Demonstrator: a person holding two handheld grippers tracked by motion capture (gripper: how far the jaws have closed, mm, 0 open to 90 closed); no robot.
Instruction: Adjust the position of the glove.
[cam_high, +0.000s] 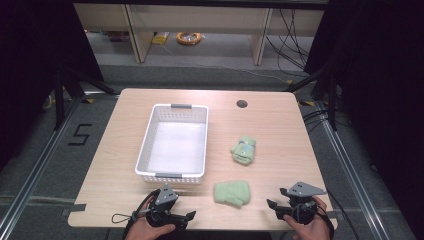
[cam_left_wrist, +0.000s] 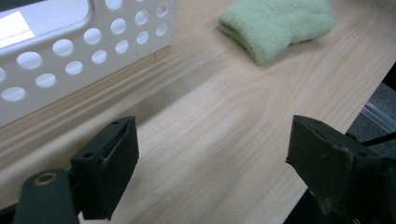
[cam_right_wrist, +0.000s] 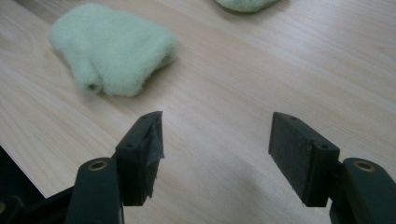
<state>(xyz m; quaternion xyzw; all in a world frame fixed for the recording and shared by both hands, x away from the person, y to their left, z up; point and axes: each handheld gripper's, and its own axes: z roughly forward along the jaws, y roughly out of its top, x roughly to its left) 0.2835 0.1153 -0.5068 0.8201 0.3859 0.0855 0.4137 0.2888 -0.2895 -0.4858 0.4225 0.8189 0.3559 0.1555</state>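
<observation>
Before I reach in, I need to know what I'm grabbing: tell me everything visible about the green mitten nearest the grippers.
The green mitten looks like soft, fuzzy pale-green fleece, with a ribbed cuff and a short thumb. It lies flat on the wooden table near the front edge, between the two grippers and just right of the white basket's near corner. Nothing touches it but the tabletop. No pattern is visible on it.

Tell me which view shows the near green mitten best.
The right gripper view: the near green mitten lies whole and close, thumb visible. The left gripper view crops it at the top edge; the high view shows it small.
</observation>
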